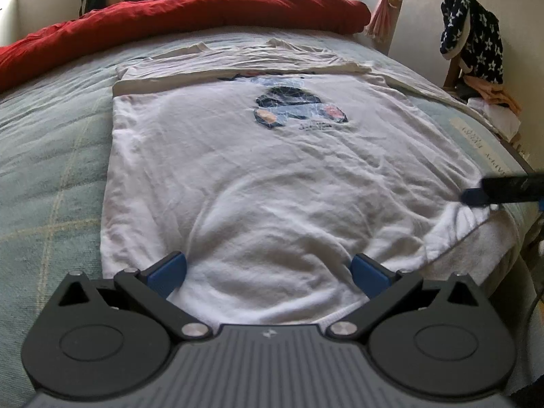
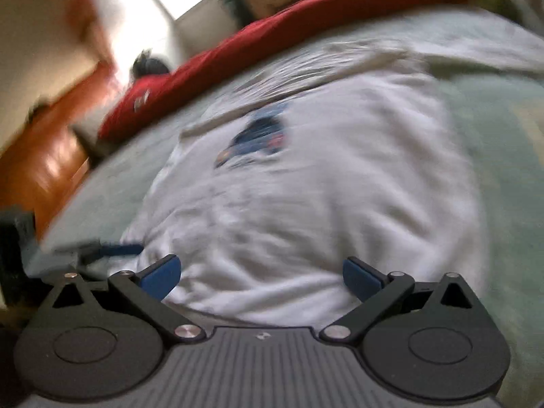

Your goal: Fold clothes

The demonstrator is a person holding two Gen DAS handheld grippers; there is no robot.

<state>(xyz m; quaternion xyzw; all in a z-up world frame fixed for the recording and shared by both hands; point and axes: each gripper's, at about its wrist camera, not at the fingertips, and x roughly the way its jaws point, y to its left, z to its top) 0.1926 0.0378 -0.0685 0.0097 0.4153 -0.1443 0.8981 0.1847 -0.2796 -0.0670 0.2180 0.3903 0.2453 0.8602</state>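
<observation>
Left wrist: T-shirt [image 1: 258, 170] (flat) on bed [image 1: 51, 142]

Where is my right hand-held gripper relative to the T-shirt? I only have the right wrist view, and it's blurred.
Observer: The left wrist view shows the right hand-held gripper with its tip at the white T-shirt's right edge, near the lower corner.
Operator: Is the left one gripping?
Observer: No. The left hand-held gripper is open, jaws wide apart at the bottom hem.
Operator: Any other clothes nearby?
Observer: A dark star-patterned garment hangs over a chair beside the bed's right side.
</observation>
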